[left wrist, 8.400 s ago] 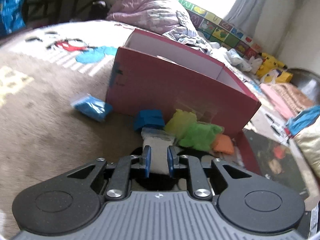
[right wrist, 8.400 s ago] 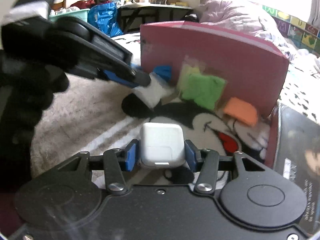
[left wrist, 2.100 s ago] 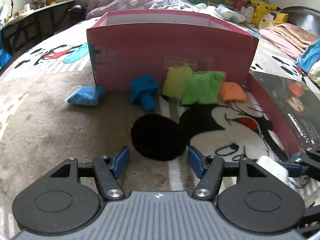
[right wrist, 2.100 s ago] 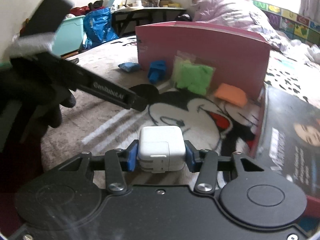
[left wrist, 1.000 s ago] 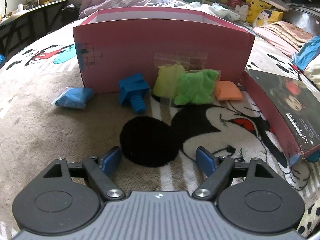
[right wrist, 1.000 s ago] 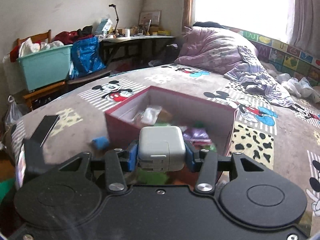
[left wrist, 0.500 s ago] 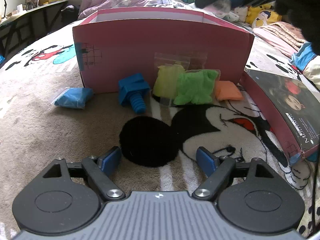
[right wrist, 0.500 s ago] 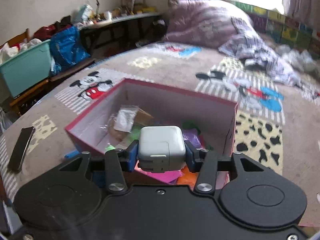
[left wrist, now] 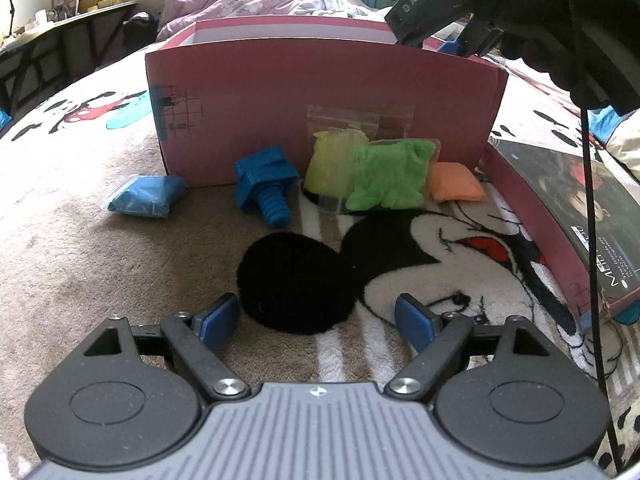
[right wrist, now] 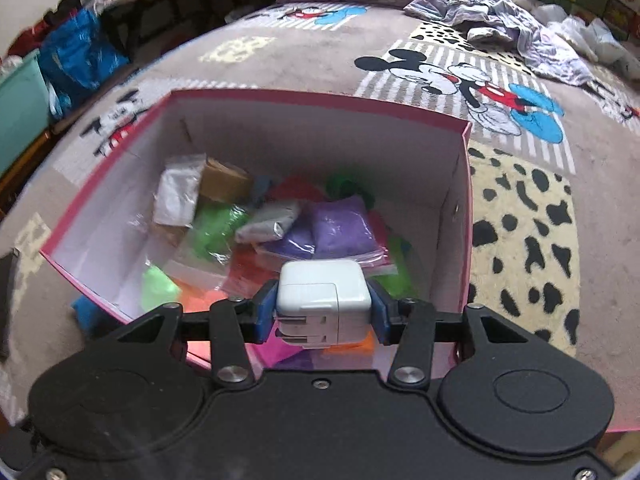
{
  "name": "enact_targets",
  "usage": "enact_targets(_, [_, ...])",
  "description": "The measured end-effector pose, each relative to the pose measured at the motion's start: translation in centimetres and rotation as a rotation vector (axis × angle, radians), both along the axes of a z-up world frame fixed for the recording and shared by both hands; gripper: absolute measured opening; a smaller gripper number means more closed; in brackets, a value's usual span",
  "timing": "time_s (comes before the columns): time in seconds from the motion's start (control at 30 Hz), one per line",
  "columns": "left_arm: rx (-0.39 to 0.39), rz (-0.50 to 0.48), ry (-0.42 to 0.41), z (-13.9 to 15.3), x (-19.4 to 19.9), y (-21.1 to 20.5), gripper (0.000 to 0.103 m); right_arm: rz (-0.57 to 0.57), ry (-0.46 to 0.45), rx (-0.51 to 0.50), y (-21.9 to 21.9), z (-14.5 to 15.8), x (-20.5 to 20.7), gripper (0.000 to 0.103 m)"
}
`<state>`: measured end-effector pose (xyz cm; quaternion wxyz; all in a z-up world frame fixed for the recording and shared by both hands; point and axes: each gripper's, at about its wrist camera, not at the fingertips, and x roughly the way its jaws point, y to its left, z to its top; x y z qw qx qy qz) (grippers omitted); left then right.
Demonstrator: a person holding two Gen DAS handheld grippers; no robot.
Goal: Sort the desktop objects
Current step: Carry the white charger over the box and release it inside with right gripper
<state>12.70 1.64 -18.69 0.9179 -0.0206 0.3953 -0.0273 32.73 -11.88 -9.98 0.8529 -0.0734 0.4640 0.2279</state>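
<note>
My right gripper is shut on a white power adapter and holds it above the open pink box, which has several coloured bags inside. In the left wrist view the pink box stands ahead, with the right gripper over its far right rim. Against its front wall lie a blue bag, a blue plastic bolt, a yellow bag, a green bag and an orange bag. My left gripper is open and empty, low over the blanket.
The pink box lid with a dark picture lies to the right of the box. The Mickey Mouse blanket covers the bed. Crumpled bedding lies behind the box. A blue sack and a teal bin stand far left.
My right gripper has carried the adapter up and over the box and now tilts down into it. My left gripper has stayed open and still.
</note>
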Motion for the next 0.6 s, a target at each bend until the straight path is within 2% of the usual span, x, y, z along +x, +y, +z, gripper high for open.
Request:
enact_targets(0.17, [0.000, 0.000, -0.002, 0.0, 0.0, 0.0, 0.085, 0.020, -0.008, -0.093, 0.9, -0.3, 0.1, 0.047])
enact_targets(0.4, [0.001, 0.003, -0.002, 0.1, 0.0, -0.2, 0.085, -0.025, -0.012, -0.032, -0.1, 0.4, 0.3, 0.050])
enact_targets(0.5, [-0.008, 0.002, -0.002, 0.1, -0.1, -0.1, 0.085, -0.021, -0.072, 0.014, -0.6, 1.4, -0.8, 0.052])
enact_targets(0.6, [-0.016, 0.003, -0.002, 0.2, 0.0, 0.1, 0.085, 0.028, -0.177, 0.044, -0.8, 3.0, -2.9, 0.053])
